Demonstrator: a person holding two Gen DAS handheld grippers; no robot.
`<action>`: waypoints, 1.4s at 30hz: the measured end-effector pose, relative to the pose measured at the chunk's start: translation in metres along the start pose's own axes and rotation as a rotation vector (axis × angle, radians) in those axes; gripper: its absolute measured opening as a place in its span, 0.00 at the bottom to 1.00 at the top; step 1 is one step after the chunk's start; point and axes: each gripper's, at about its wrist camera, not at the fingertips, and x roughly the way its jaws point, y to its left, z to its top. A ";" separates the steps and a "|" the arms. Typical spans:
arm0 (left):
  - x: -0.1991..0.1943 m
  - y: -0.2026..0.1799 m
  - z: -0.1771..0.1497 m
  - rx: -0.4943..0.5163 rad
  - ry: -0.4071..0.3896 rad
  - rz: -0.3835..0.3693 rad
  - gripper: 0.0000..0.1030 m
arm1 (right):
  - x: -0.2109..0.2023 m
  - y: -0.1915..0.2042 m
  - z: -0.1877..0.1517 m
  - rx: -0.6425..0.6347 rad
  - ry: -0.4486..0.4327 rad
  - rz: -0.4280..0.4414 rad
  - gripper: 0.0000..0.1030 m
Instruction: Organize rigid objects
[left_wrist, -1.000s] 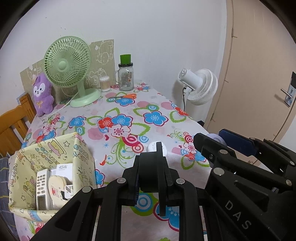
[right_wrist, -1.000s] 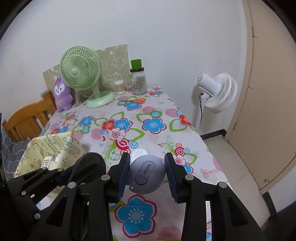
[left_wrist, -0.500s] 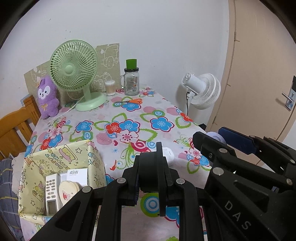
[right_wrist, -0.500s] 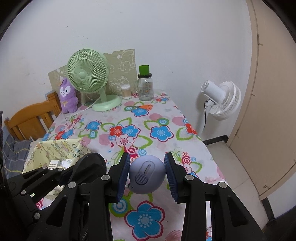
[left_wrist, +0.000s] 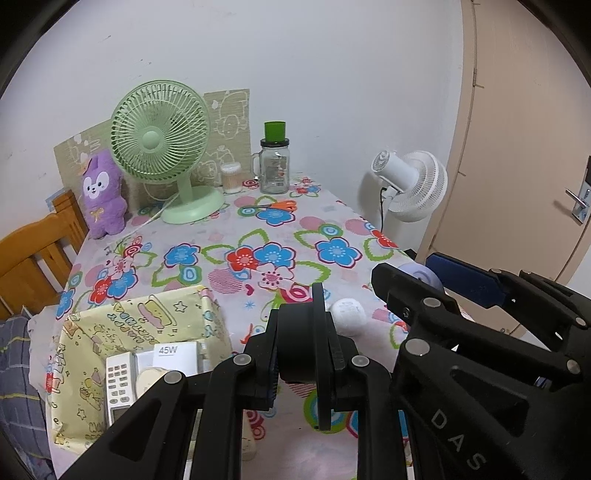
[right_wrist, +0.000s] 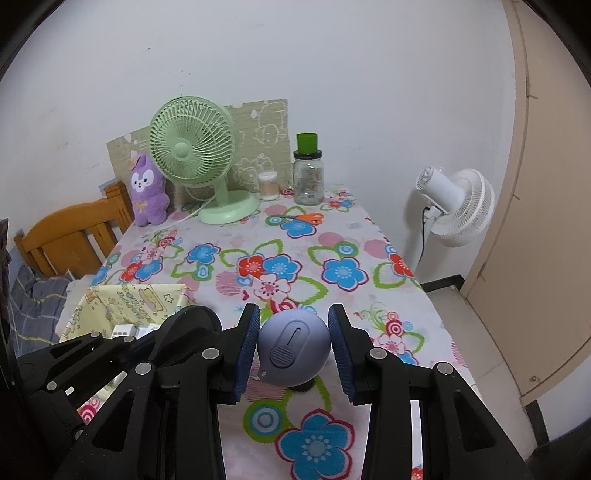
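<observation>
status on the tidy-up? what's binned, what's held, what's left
Binned: white remote and 45W box sit in the yellow bin. Held: left tool grips a black round object; right tool holds a purple round gadget. Left: white puck on the table.

Both grippers have drawn back toward the surface's (right_wrist: 424, 314) near edge; the white round object (left_wrist: 348, 316) now shows beside the left gripper (left_wrist: 301, 343).
</observation>
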 end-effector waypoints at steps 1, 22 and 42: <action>0.000 0.003 0.000 -0.002 0.000 0.002 0.17 | 0.001 0.003 0.001 -0.002 0.001 0.004 0.41; 0.003 0.054 -0.001 -0.043 0.009 0.059 0.17 | 0.026 0.050 0.011 -0.044 0.020 0.068 0.41; 0.011 0.108 -0.010 -0.074 0.041 0.128 0.17 | 0.057 0.103 0.015 -0.096 0.064 0.131 0.41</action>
